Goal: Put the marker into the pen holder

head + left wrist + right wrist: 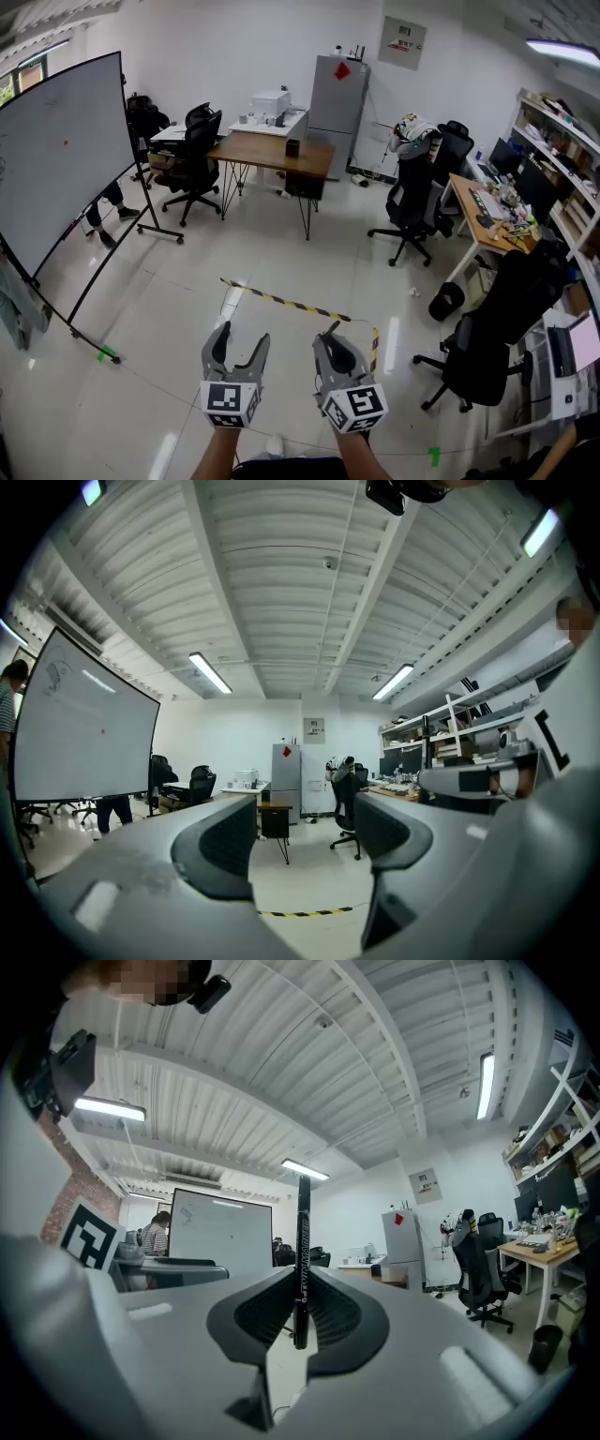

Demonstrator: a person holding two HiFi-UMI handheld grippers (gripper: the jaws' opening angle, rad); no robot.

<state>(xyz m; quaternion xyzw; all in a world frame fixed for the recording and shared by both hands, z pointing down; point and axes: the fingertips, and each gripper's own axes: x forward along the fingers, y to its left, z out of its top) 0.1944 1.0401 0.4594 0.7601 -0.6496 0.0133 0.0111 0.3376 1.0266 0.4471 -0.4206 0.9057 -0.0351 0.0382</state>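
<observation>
Looking down from the head view, the left gripper [239, 337], grey plastic with a marker cube at its back, and the matching right gripper [334, 334] point level, side by side and apart, each on a bare forearm. Ahead of both sets of fingertips a strip of yellow-and-black striped tape [291, 303] crosses the glossy white floor [281, 253]. Beyond it stands a brown wooden table on thin black legs [272, 150], with a tall grey cabinet [337, 94] behind it. Far to the left of the left fingers stands a large white board on a black wheeled frame [66, 141]. To the right of the right fingers are black office chairs [412, 202] and a cluttered wooden desk [487, 220]. No object lies on the floor between the fingertips and the tape.

In the left gripper view the jaws are spread wide with nothing between them. The gap frames the table, a chair and the tape; the white board lies to the left of the left finger.

In the right gripper view the jaws are pressed together on a slim black marker with white print [303, 1213]. It stands upright, its upper length rising well above the fingertips and its lower end just below the pads. The white board shows behind the left finger, the grey cabinet and chairs to the right.
</observation>
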